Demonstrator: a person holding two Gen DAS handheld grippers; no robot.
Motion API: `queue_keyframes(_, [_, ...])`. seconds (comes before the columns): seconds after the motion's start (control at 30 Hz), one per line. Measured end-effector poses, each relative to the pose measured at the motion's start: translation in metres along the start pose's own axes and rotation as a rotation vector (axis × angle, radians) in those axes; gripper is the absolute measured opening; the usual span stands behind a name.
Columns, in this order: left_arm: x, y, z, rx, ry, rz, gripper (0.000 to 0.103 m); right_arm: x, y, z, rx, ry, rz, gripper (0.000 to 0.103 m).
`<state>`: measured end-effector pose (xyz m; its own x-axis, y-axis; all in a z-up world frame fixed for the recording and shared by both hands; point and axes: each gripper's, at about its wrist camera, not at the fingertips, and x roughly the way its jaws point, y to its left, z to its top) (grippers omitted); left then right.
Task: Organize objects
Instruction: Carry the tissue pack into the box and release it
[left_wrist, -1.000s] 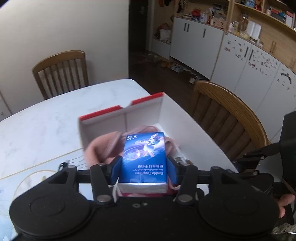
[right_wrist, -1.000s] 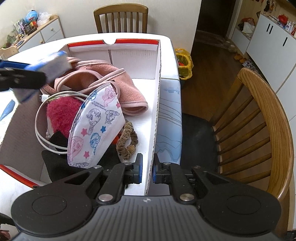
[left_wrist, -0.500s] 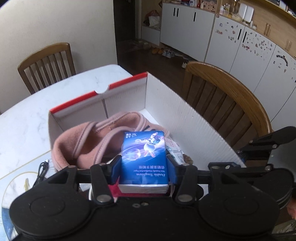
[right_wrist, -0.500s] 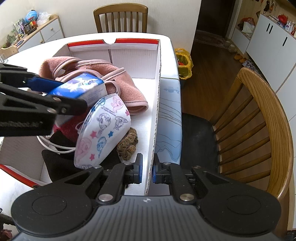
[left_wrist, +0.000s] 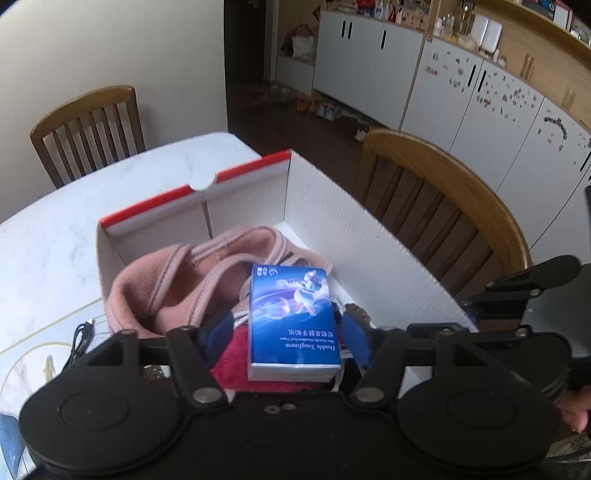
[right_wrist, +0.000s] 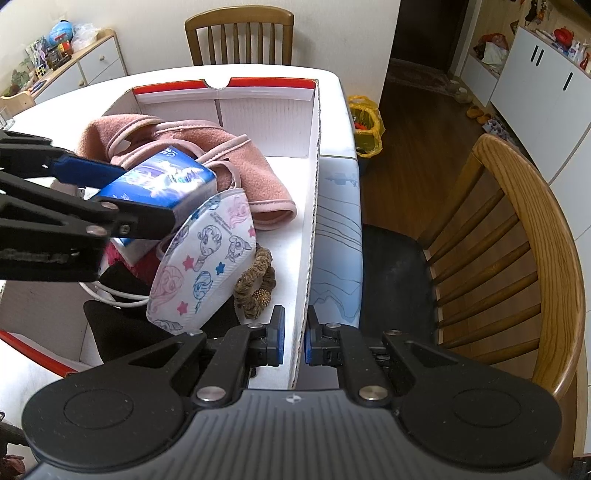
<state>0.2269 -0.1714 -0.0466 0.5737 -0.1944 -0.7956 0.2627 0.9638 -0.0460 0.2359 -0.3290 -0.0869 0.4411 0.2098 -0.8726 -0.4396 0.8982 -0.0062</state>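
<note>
Tissue pack status: the blue rectangular pack of paper handkerchiefs (left_wrist: 293, 319) sits inside the white corrugated box with red-trimmed end walls (left_wrist: 369, 243), resting on the items piled there. Your left gripper (left_wrist: 286, 334) has its fingers spread to either side of the pack; in the left wrist view a visible gap separates each blue pad (left_wrist: 356, 338) from the pack's sides, so the pack is not clamped. In the right wrist view the same pack (right_wrist: 162, 184) lies between the left gripper's black fingers (right_wrist: 122, 221), with its far end against the pink fleece garment (right_wrist: 236, 177) and its lower edge over the white face mask printed with cartoon ponies and stars (right_wrist: 203, 258).

Your right gripper (right_wrist: 293, 341) is pinched on the near right wall of the box (right_wrist: 310, 229): one blue pad (right_wrist: 280, 339) lies inside the wall and the other outside, with only the thin corrugated panel between them.

Other box contents: a brown patterned fabric scrunchie (right_wrist: 255, 284) lies on the box floor just beside the mask, near the right wall. A white cable (right_wrist: 110, 291) loops under the mask, next to a black item whose identity cannot be determined. A red fluffy item (left_wrist: 236, 354) shows beneath the pack in the left wrist view.

The box stands on a white marble-pattern table (left_wrist: 74, 206). A black cable (left_wrist: 81, 339) lies on the table outside the left wall. A wooden chair with a curved back (right_wrist: 517, 258) stands beside the table.
</note>
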Motion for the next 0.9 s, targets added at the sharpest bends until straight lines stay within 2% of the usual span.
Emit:
queue_keyframes(0.23, [-0.024,0.013,-0.003,-0.029,-0.034,-0.01,0.072,-0.001,0.0,0.0,0.002,-0.001,-0.001,0.01])
queue_keyframes(0.37, [-0.041,0.034,-0.006,-0.066,-0.066,0.015,0.074,-0.002,0.0,0.001,0.003,-0.001,-0.003,0.01])
queue_keyframes(0.47, [-0.055,0.058,-0.009,-0.113,-0.09,0.054,0.077,-0.003,0.0,0.001,0.003,0.0,-0.006,0.01])
queue_keyframes(0.53, [-0.062,0.075,-0.012,-0.144,-0.105,0.093,0.085,-0.003,0.0,0.001,0.005,0.0,-0.009,0.01])
queue_keyframes(0.67, [-0.07,0.11,-0.022,-0.197,-0.113,0.172,0.091,-0.002,0.0,0.002,0.006,0.006,-0.014,0.01])
queue_keyframes(0.73, [-0.069,0.123,-0.028,-0.213,-0.112,0.206,0.101,-0.002,0.001,0.002,0.004,0.008,-0.019,0.01])
queue_keyframes(0.9, [-0.054,0.148,-0.04,-0.224,-0.075,0.239,0.102,0.0,0.002,0.003,0.003,0.016,-0.027,0.01])
